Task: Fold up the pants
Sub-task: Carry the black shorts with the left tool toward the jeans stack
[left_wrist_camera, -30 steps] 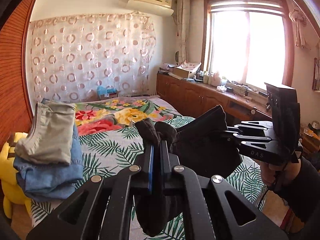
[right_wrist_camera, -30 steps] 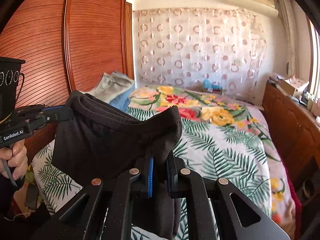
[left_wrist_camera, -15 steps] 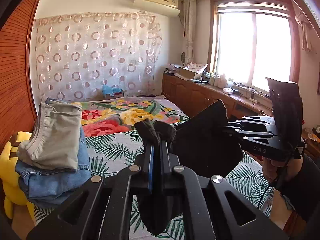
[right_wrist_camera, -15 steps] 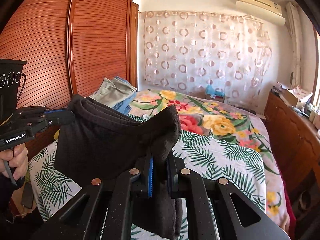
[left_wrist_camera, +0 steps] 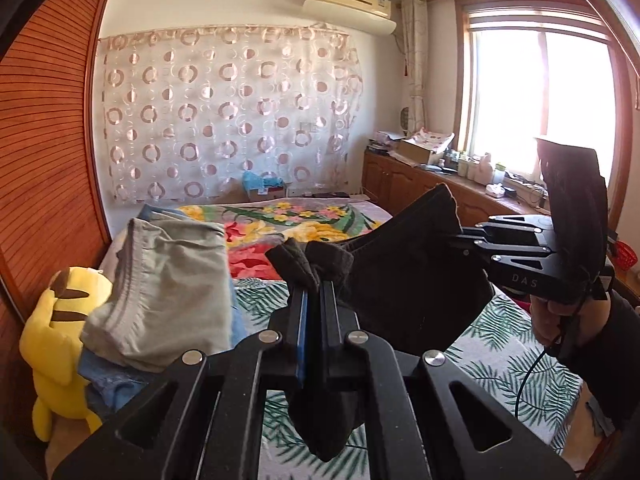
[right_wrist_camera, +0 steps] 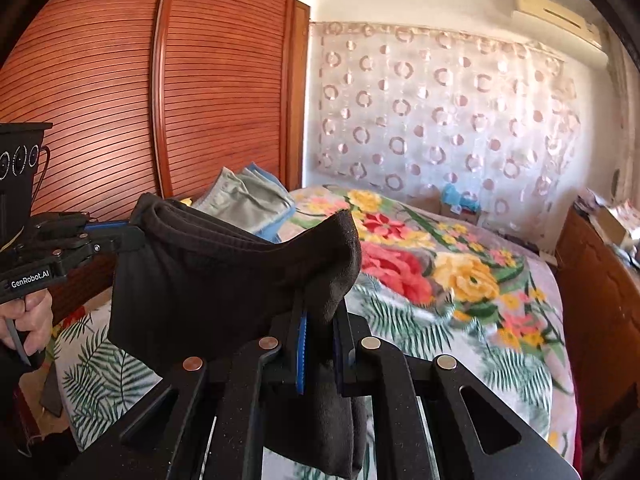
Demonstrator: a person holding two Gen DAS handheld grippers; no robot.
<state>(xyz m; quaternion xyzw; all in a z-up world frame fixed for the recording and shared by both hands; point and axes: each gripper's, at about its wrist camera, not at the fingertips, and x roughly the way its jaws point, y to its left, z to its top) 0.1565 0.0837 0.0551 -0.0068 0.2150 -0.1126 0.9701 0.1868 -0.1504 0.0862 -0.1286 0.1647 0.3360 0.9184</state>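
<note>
A folded pair of black, soft knit pants [left_wrist_camera: 408, 280] hangs in the air above the bed with the palm-leaf and flower-print cover [right_wrist_camera: 460, 300], carried between two hand-held tools. The left gripper [left_wrist_camera: 314, 292] has its fingers clenched on one bunched corner of the cloth, and the right gripper [right_wrist_camera: 320, 320] has its fingers clenched on the opposite corner; holding both ends keeps the folded layers taut and together so that the bundle does not fall open during transport. At the bed's left edge lies a stack of already folded garments, grey-beige trousers [left_wrist_camera: 168, 292] on top of blue denim jeans [left_wrist_camera: 108, 376], beside a yellow plush toy [left_wrist_camera: 56, 340]; this appears to be where the black pair is headed. Compared with one second earlier, both views have swung toward the stack, which now looms larger and nearer in the left wrist view, while the grip on the cloth is unchanged.
</note>
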